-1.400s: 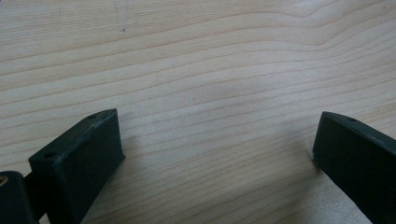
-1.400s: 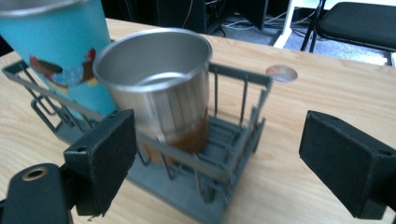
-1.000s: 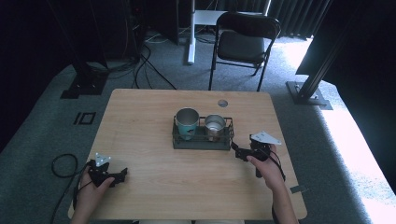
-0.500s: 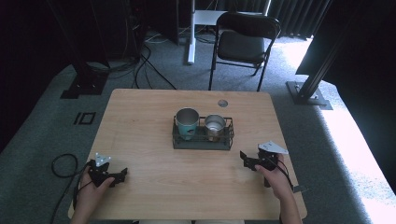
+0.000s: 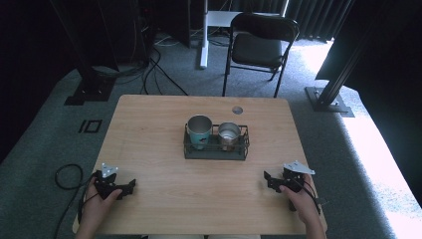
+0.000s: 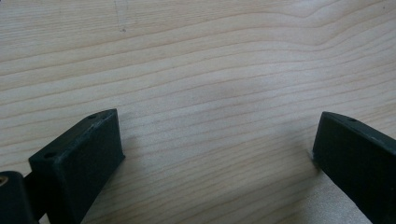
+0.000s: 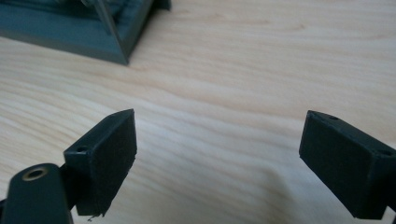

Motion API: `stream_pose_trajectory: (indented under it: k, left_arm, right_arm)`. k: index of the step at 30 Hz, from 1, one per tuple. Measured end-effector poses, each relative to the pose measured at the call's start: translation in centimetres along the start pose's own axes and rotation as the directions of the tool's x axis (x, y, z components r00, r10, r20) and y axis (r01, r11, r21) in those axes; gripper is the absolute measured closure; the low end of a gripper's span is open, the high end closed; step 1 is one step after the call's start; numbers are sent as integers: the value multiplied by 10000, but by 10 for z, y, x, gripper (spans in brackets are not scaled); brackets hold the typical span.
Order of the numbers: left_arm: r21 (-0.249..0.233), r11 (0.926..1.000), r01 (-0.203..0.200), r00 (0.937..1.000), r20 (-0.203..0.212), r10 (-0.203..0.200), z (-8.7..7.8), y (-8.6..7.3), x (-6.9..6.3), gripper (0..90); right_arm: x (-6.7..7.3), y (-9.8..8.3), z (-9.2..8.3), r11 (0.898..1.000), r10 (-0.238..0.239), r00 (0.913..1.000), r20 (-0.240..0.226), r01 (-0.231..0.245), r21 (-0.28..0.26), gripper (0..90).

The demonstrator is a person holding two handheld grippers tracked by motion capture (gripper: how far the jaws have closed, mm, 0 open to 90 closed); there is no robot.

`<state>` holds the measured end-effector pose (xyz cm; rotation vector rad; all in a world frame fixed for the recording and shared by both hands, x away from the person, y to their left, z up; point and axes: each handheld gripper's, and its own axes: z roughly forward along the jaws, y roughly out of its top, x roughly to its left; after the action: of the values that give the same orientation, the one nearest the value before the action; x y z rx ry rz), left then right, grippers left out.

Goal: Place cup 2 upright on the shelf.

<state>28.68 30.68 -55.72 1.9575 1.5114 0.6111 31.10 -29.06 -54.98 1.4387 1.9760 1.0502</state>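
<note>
high view: fixed above my side, faces forward and down, far off; takes in the whole table (image 5: 149,124), the floor and a chair (image 5: 261,45) behind.
left gripper view: rides my left gripper (image 6: 217,154), very close to the bare tabletop.
right gripper view: rides my right gripper (image 7: 219,158), low and close, faces the wire tray (image 7: 74,32).
shared: tabletop in all three; tray (image 5: 216,152) in high and right views.

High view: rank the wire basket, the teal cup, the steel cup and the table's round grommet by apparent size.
Largest to smallest as they look in the high view:
1. wire basket
2. teal cup, clearly taller and wider than its neighbour
3. steel cup
4. grommet, the smallest; it lies farther from the camera, but that hardly changes its place.
</note>
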Motion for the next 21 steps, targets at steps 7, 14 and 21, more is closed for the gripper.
stream_pose_trajectory:
  k: [7,14,21]
  left_arm:
    - [1,10000,0,10000,-1,0,0,0,0,23]
    - [1,10000,0,10000,-1,0,0,0,0,23]
    - [0,10000,-2,10000,-1,2,0,0,0,23]
  right_arm:
    - [-7,-8,-2,9993,84,9989,463,-101,363,109]
    - [-14,-13,-8,9973,49,9973,734,-102,729,109]
    - [-19,-19,-13,9941,154,9961,870,-246,1058,109]
